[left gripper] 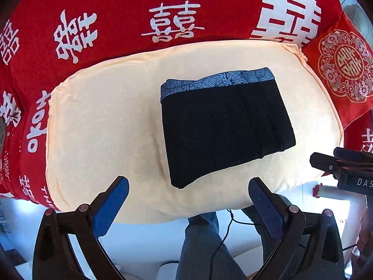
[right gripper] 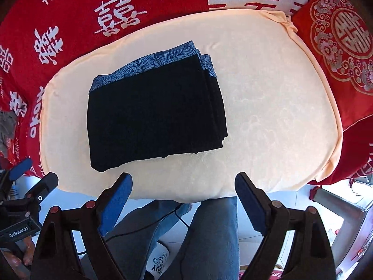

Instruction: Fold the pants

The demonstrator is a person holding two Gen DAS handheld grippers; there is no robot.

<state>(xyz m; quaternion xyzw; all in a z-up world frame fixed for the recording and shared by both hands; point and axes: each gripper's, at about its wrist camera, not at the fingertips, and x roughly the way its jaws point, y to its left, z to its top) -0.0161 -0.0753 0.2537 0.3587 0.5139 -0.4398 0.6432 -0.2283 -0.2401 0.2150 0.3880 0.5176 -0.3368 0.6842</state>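
The black pants with a blue patterned waistband lie folded into a compact rectangle on a cream cushion. They also show in the right wrist view on the same cushion, layered edges to the right. My left gripper is open and empty, held above the cushion's near edge, short of the pants. My right gripper is open and empty, also at the near edge. Each gripper shows at the side of the other view: the right one and the left one.
The cushion rests on a red bedspread with white characters. A red embroidered pillow lies at the right. The person's jeans-clad legs and a cable stand below the cushion edge over a pale floor.
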